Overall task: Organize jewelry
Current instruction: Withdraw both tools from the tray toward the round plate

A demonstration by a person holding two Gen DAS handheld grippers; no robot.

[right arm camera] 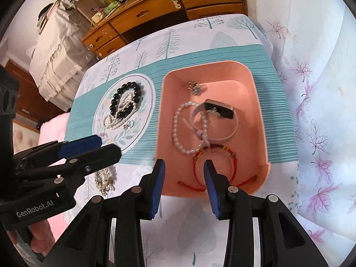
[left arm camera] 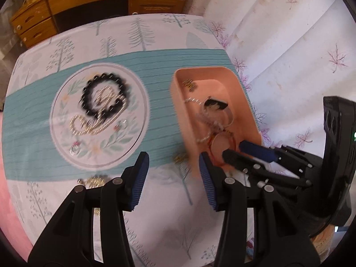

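A pink tray (right arm camera: 260, 111) holds a pearl bracelet (right arm camera: 175, 129), a white bangle with a black tag (right arm camera: 222, 111), a red string bracelet (right arm camera: 222, 151) and a small gold charm (right arm camera: 193, 86). A round floral plate (left arm camera: 133, 133) holds a black bead bracelet (left arm camera: 89, 89) and a pearl chain (left arm camera: 89, 129). A gold chain (right arm camera: 104, 178) lies on the cloth near the plate. My left gripper (left arm camera: 173, 175) is open and empty above the cloth between plate and tray (left arm camera: 178, 111). My right gripper (right arm camera: 184, 182) is open and empty over the tray's near edge.
The table has a white tree-print cloth with a teal mat (left arm camera: 160, 111). A wooden dresser (right arm camera: 169, 6) stands behind the table. A white leaf-print curtain (right arm camera: 311, 89) hangs at the right. A pink surface (left arm camera: 9, 200) lies at the left.
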